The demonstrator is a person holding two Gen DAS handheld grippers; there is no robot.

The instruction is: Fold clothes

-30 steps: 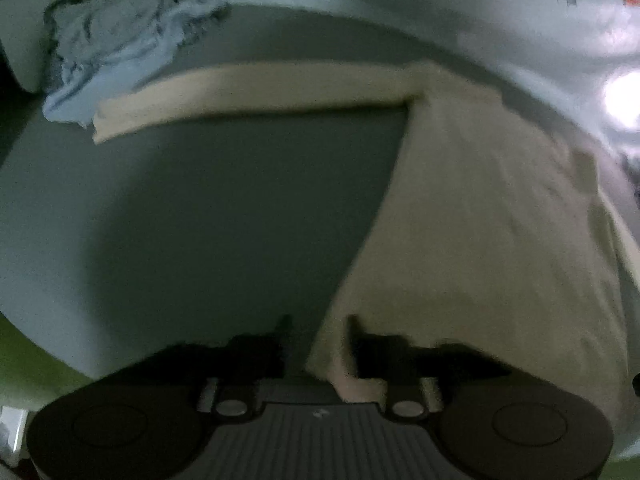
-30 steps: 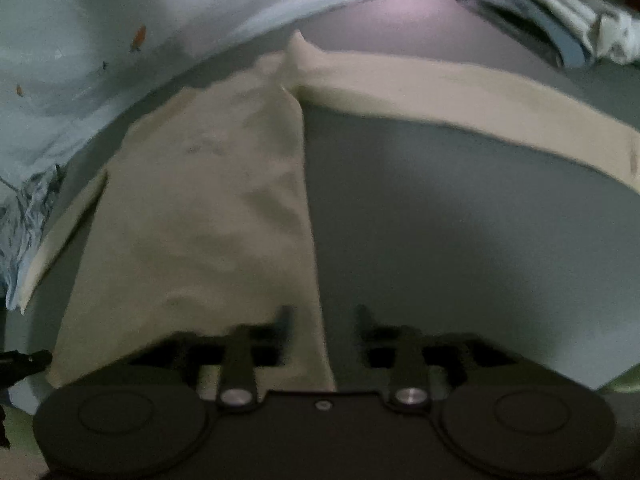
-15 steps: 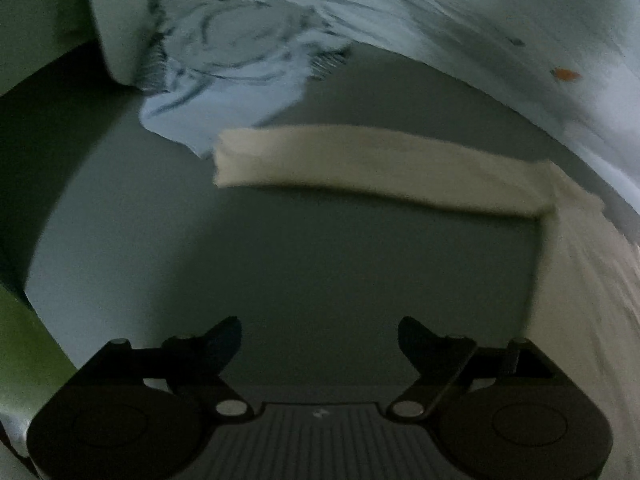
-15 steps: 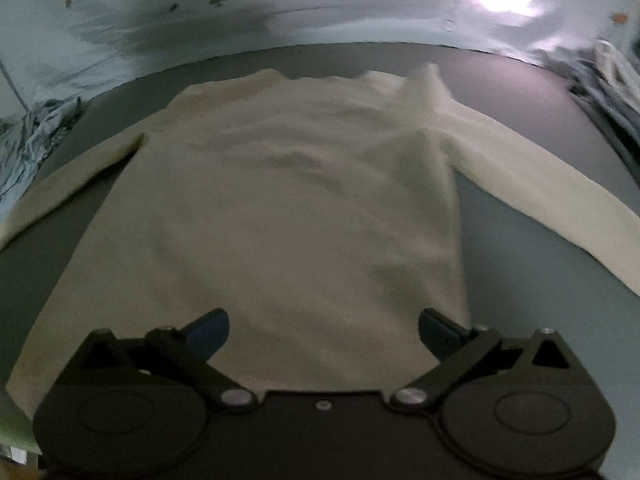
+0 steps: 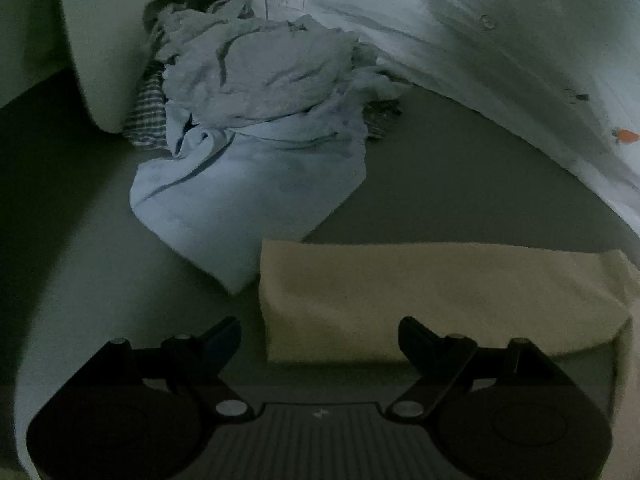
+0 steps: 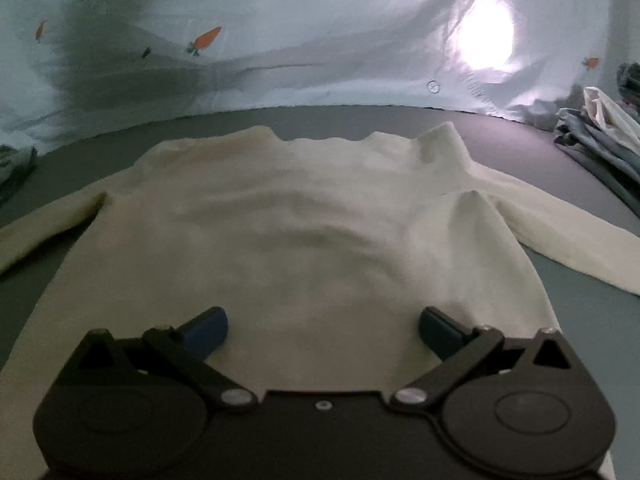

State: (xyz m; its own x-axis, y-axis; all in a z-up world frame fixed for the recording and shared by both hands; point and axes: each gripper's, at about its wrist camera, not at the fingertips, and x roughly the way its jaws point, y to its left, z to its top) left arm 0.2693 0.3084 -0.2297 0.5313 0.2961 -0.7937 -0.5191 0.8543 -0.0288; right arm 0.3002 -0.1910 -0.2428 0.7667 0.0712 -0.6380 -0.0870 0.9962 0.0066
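Both tongs stand released and empty: the left gripper (image 5: 320, 336) hovers at the cuff of the cream knitted long-sleeved sweater (image 6: 296, 240), probably to fold that sleeve inward, while the right gripper (image 6: 322, 326) hangs above the sweater's body (spread flat on the grey tabletop (image 6: 592, 304)); a crumpled pale-blue garment pile (image 5: 256, 120) lies just beyond the cuff.

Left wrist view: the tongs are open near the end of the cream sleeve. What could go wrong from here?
1. The pale blue garment lies right against the sleeve end, so the left tongs might pinch both.
2. The cream sweater already shows ripples near one shoulder; pulling the sleeve across could crease it more.
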